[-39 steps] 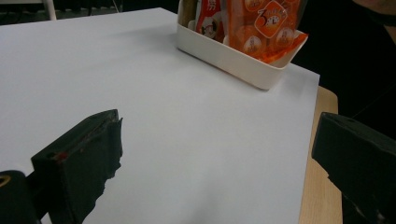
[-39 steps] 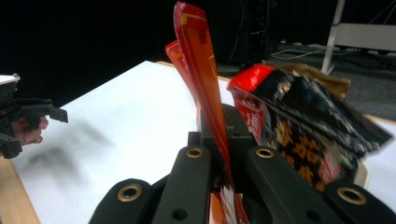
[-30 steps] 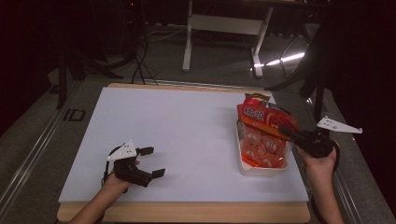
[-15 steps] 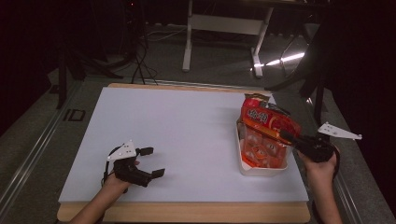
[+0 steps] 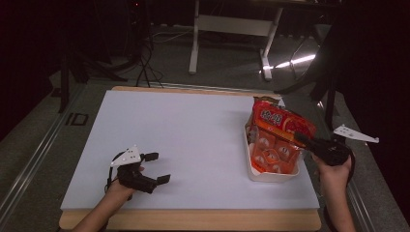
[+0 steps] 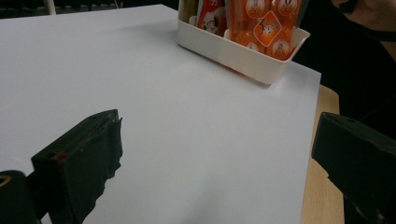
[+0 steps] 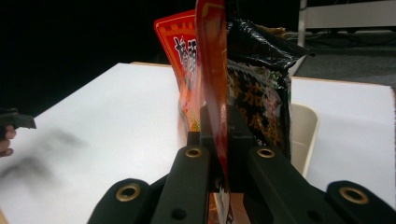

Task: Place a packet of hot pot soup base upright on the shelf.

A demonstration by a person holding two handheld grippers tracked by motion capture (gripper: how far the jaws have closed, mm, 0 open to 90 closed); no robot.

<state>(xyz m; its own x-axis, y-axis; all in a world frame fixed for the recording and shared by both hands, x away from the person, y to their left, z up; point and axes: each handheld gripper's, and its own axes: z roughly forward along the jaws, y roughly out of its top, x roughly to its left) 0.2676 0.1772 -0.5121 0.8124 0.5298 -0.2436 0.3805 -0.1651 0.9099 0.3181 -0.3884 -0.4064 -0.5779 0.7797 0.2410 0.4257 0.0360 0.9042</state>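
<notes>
White sheeting covers the wooden table (image 5: 193,140), with dark floor and metal stands behind it. My right gripper (image 5: 303,140) is clamped on the edge of a red printed snack packet (image 5: 280,123), holding it tilted over the white plastic tub (image 5: 270,175) of orange packets (image 5: 270,152) at the table's right side. My left gripper (image 5: 157,168) rests near the front left corner, jaws wide apart with nothing between them.

Left jaws wide apart, right jaws clamped tight.

My left gripper (image 5: 157,168) rests low at the near left, forearm coming in from the bottom edge, its jaws gaping with nothing between them. My right gripper (image 5: 303,139) is raised at the far right, jaws pinched together on a red snack bag (image 7: 212,79).
</notes>
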